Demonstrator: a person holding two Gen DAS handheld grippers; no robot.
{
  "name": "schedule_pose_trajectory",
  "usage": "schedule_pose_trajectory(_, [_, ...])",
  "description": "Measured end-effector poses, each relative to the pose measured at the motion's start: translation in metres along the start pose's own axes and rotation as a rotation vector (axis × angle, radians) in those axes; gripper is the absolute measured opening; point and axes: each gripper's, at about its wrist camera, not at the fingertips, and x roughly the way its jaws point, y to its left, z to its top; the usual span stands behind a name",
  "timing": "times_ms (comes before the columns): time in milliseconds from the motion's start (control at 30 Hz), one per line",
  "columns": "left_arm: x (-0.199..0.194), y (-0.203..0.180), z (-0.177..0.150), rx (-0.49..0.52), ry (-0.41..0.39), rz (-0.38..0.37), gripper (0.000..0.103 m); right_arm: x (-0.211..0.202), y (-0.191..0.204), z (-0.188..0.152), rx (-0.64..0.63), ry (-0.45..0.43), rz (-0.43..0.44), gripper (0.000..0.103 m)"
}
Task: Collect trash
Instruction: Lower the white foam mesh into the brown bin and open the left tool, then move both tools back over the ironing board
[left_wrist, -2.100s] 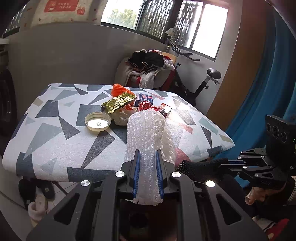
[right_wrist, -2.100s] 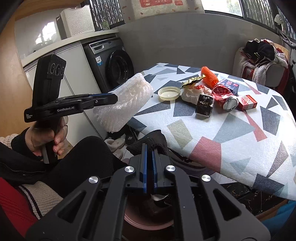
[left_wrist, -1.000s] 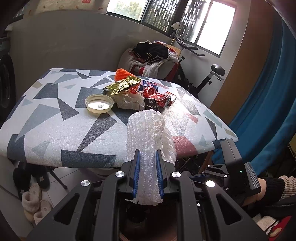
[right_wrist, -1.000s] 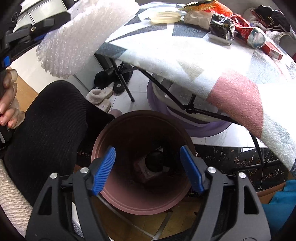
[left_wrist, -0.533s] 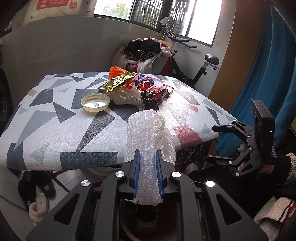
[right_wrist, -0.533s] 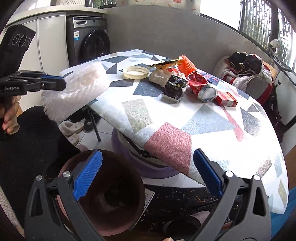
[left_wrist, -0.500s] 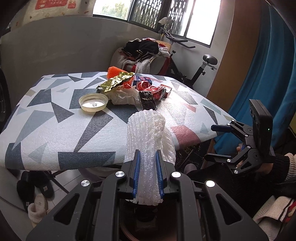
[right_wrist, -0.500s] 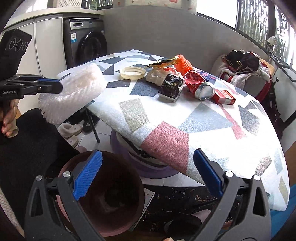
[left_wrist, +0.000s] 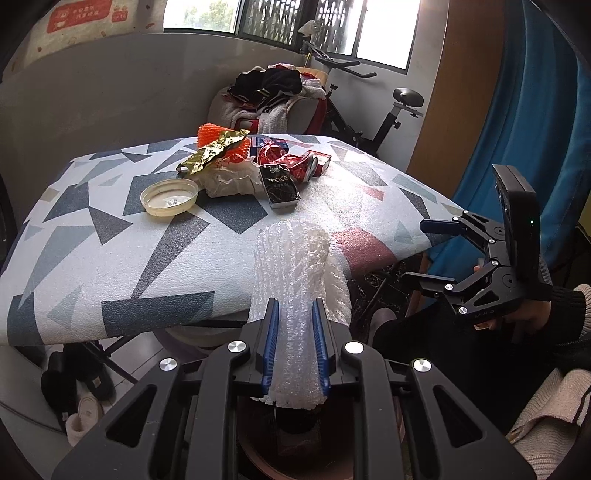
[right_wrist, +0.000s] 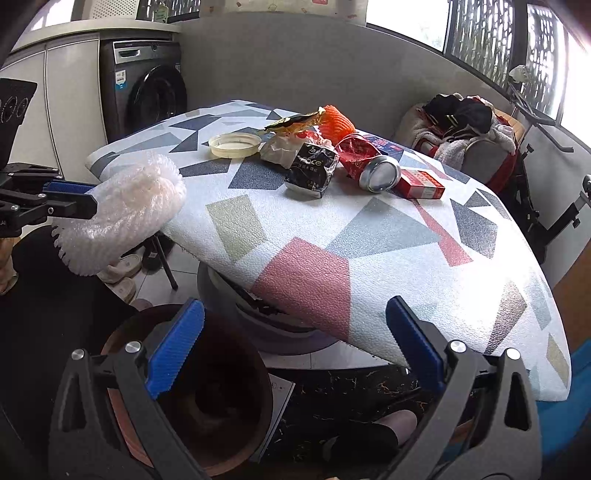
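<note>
My left gripper (left_wrist: 293, 347) is shut on a roll of white foam netting (left_wrist: 295, 280), held in the air in front of the table's near edge; the roll also shows in the right wrist view (right_wrist: 122, 210). A brown trash bin (right_wrist: 207, 398) stands on the floor below, with dark items inside. My right gripper (right_wrist: 295, 350) is open and empty, above the bin and the table's front edge; it shows in the left wrist view (left_wrist: 424, 251). On the table lie a black packet (right_wrist: 314, 166), a crushed red can (right_wrist: 369, 162), a red box (right_wrist: 421, 184), a plastic lid (right_wrist: 234, 144), gold wrapper (left_wrist: 214, 155) and orange netting (right_wrist: 338, 123).
The table (right_wrist: 369, 240) has a patterned foam cover. A lavender basin (right_wrist: 258, 317) sits under it. Slippers (left_wrist: 81, 406) lie on the floor at left. A washing machine (right_wrist: 147, 96) stands at the back, a clothes-piled chair (right_wrist: 461, 133) and an exercise bike (left_wrist: 388, 110) beyond the table.
My right gripper dropped its item into the bin, opened wide and rose toward the table. My left gripper keeps hold of the foam netting, drifting slightly.
</note>
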Motion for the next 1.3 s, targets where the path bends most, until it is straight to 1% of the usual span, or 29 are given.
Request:
schedule_pose_trajectory(133, [0.003,-0.008,-0.001,0.047,0.01,0.012,0.022,-0.002,-0.005,0.0,0.03,-0.01,-0.009,0.097])
schedule_pose_trajectory(233, [0.005,-0.008,-0.002,0.05,0.019,0.013,0.029,-0.003,-0.011,-0.001,0.06,-0.013,-0.017,0.097])
schedule_pose_trajectory(267, [0.005,-0.008,-0.002,0.047,0.018,0.016,0.038,-0.002,-0.013,-0.001,0.07,-0.012,-0.018,0.097])
schedule_pose_trajectory(300, [0.006,-0.007,-0.002,0.043,0.018,0.018,0.051,-0.002,-0.014,-0.001,0.078,-0.012,-0.021,0.097])
schedule_pose_trajectory(333, [0.005,-0.006,-0.002,0.038,0.016,0.024,0.057,-0.002,-0.016,-0.001,0.085,-0.012,-0.022,0.097])
schedule_pose_trajectory(367, [0.005,-0.005,-0.002,0.033,0.014,0.033,0.066,-0.003,-0.017,-0.001,0.09,-0.013,-0.022,0.097])
schedule_pose_trajectory(400, [0.005,-0.004,-0.001,0.027,0.015,0.042,0.073,-0.003,-0.018,-0.001,0.094,-0.014,-0.023,0.097])
schedule_pose_trajectory(433, [0.006,-0.002,-0.001,0.021,0.018,0.055,0.078,-0.003,-0.018,-0.001,0.095,-0.015,-0.024,0.097])
schedule_pose_trajectory(500, [0.009,0.001,-0.001,0.006,0.029,0.079,0.096,-0.002,-0.018,-0.001,0.093,-0.013,-0.024,0.097])
schedule_pose_trajectory(567, [0.012,0.004,-0.001,-0.006,0.042,0.093,0.097,-0.002,-0.016,-0.001,0.088,-0.011,-0.025,0.097])
schedule_pose_trajectory(667, [0.015,0.008,-0.001,-0.024,0.059,0.096,0.097,-0.002,-0.015,-0.001,0.083,-0.01,-0.026,0.097])
schedule_pose_trajectory(900, [0.015,0.012,-0.001,-0.042,0.057,0.1,0.097,-0.001,-0.016,-0.001,0.087,-0.008,-0.025,0.097])
schedule_pose_trajectory(1067, [0.013,0.013,-0.001,-0.052,0.044,0.111,0.097,-0.001,-0.016,-0.001,0.086,-0.007,-0.025,0.097])
schedule_pose_trajectory(1200, [0.013,0.019,0.001,-0.08,0.045,0.128,0.097,0.0,-0.016,-0.001,0.088,-0.006,-0.025,0.097])
schedule_pose_trajectory(1300, [0.005,0.025,0.005,-0.109,0.0,0.145,0.097,0.001,-0.015,-0.001,0.085,-0.001,-0.025,0.097])
